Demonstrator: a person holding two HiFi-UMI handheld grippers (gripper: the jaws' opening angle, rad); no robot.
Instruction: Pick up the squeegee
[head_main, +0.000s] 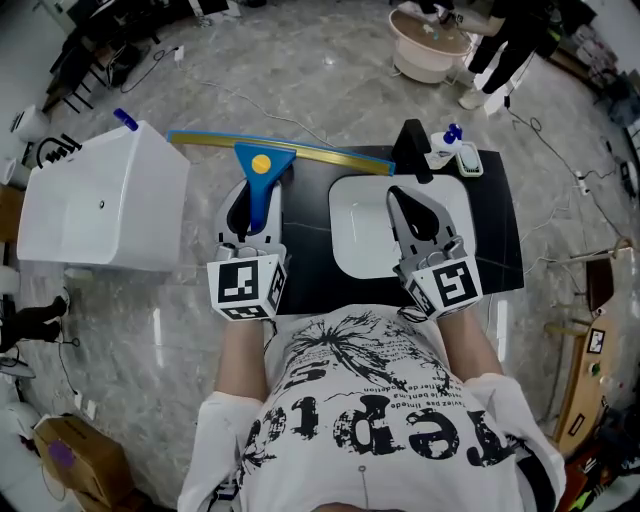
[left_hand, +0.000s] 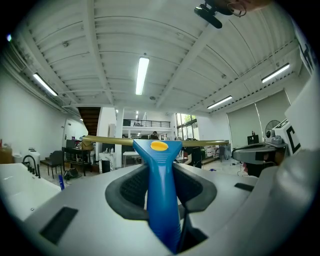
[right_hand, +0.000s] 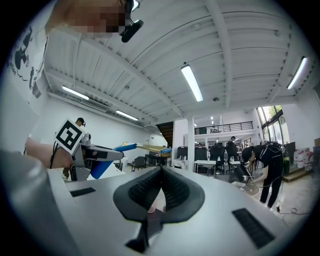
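Observation:
The squeegee has a blue handle, a yellow dot on its head and a long gold blade that runs across the far edge of the black counter. My left gripper is shut on the blue handle. In the left gripper view the squeegee handle stands clamped between the dark pads of the left gripper, with the blade level beyond them. My right gripper hovers over the white basin, shut with nothing in it. In the right gripper view the right gripper has its pads meeting at the tips, and the squeegee shows at the left.
The black counter holds a white basin, a black faucet and a spray bottle. A white box-like unit stands to the left. A round white tub and a person are at the back right.

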